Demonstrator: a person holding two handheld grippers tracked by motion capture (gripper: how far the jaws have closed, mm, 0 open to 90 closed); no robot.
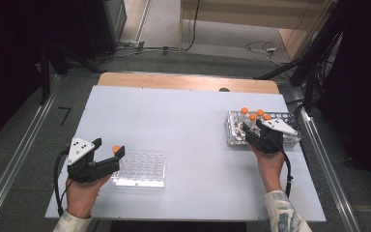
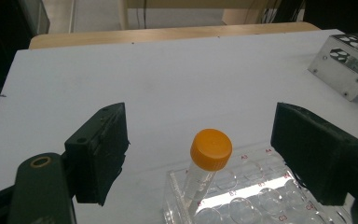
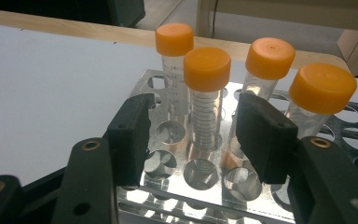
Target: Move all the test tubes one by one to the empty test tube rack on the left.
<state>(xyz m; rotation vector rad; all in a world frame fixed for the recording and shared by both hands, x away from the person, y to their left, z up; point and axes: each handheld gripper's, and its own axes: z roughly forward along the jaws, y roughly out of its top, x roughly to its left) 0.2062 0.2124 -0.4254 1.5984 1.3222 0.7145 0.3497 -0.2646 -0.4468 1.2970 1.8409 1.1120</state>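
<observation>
Left gripper (image 1: pixel 110 151) near the left edge of the table (image 1: pixel 174 116), jaws spread wide, holding nothing. Between them, seen along the left gripper view, one tube (image 2: pixel 205 168) with an orange cap leans tilted in a corner well of the clear well plate (image 2: pixel 242 196). It touches neither jaw. A tilt like that suits a tube too narrow for the well it sits in, resting on the rim rather than seated.

Right gripper (image 3: pixel 193 135) at the far right, over the near edge of the metal rack (image 1: pixel 232 130). Jaws partly open, one on either side of the nearest capped tube (image 3: pixel 205 102); gaps on both sides, so no grip yet. Judgement: lined up to close on that tube below its cap and lift it out. Three more orange-capped tubes stand upright in the rack around it. The holes keep them vertical and spaced, which leaves room for a jaw on each side.

Work in hand looks like moving tubes from rack to plate, one placed, four waiting.

Writing: red well labels on the plate rim, A3, A4, B7, C3 readable in the left gripper view; others too blurred to be sure of. Printed scale lines on the tube walls, figures not legible. No brand seen.
</observation>
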